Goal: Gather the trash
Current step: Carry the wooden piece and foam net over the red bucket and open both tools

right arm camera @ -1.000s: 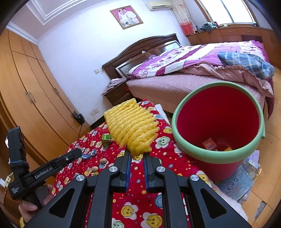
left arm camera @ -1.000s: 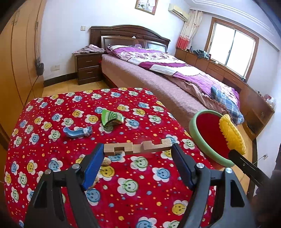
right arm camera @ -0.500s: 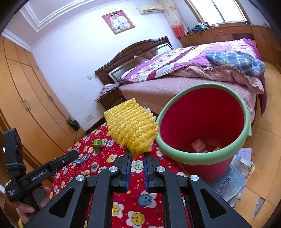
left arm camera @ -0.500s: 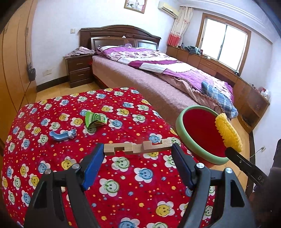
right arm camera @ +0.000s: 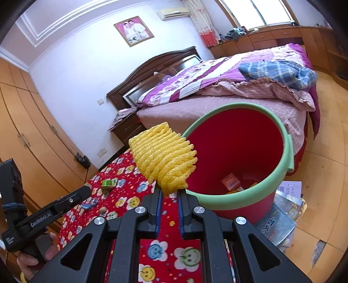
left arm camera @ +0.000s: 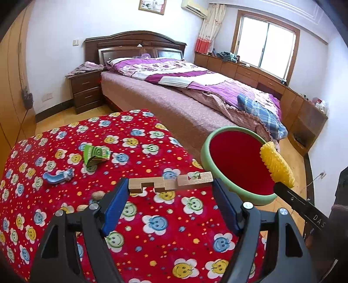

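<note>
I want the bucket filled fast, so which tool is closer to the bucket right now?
Right. The right tool holds yellow foam just by the bucket rim. The left tool, gripping a wooden piece, is farther back over the table.

Home bedroom. Evidence: double bed (left arm camera: 174, 95) with dark carved wooden headboard (left arm camera: 134, 46) and purple patterned quilt (left arm camera: 187, 75), matching nightstand (left arm camera: 86, 91) beside it, built-in wooden wardrobes (right arm camera: 26, 130) along one wall. Framed portrait photo (right arm camera: 133, 30) above the headboard, wall AC unit (right arm camera: 174, 13), curtained window (left arm camera: 265, 45) over low cabinets. Foreground surface under a red smiley-flower blanket (left arm camera: 139, 217), probably a table, base hidden. Plaid garment (right arm camera: 276, 71) on the bed: lived-in.
</note>
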